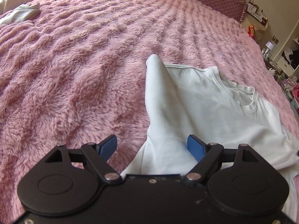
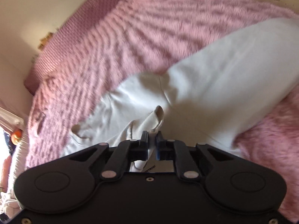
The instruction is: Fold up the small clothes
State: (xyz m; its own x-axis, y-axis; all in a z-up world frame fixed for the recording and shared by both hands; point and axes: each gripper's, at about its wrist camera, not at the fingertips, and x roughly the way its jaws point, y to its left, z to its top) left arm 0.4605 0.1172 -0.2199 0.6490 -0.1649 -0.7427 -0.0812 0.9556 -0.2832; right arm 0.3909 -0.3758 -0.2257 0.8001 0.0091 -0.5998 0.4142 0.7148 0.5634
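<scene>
White shirt [image 1: 196, 108] lies on pink fuzzy blanket [image 1: 74, 74], neckline up, one fold ridged up twd the far side. L gripper [image 1: 152, 145] jaws spread wide, hovering over shirt's near edge, nothing held. R gripper [image 2: 152, 140] clenched on a bunched bit of shirt fabric; R view blurry.

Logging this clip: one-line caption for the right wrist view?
Right gripper shut on a bunched fold of the white shirt lying across the pink fluffy blanket.
</scene>
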